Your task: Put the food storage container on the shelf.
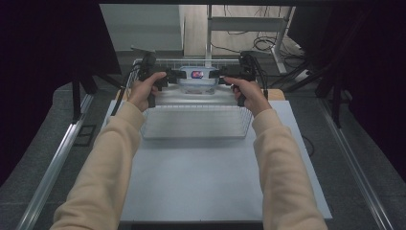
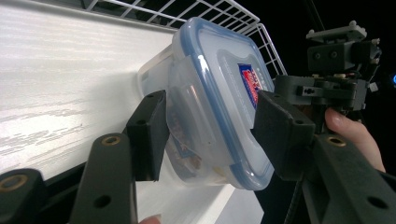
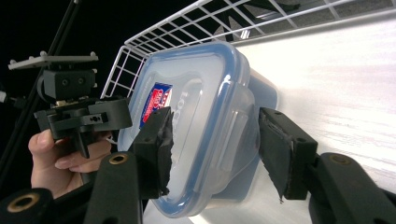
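A: From the high view, your two grippers meet at the far end of the table (image 1: 201, 182). The left gripper (image 1: 176, 75) and the right gripper (image 1: 221, 74) point inward at a clear plastic box (image 1: 196, 79) with a blue-rimmed lid and a red-and-blue label. It sits on a white shelf at the far side, just beyond the white wire basket (image 1: 196, 122), which lies nearer to you.

B: What is inside the box?

A: From up there you cannot tell; it is too small. In the left gripper view, brown bits show through the clear wall, low in the box (image 2: 210, 107). The wire rack (image 2: 187, 9) runs behind it.

B: And the left gripper's jaws?

A: The left gripper (image 2: 212, 135) has one pad on the lid side and one on the base side, both right against the plastic at the box's end. Whether they press or merely touch, you cannot tell.

B: The right gripper view?

A: There the right gripper (image 3: 215, 149) straddles the opposite end of the box (image 3: 201, 130). One pad lies on the lid; the other stands clear of the box wall, so its jaws are apart. Your left hand (image 3: 60, 154) with its gripper shows farther off.
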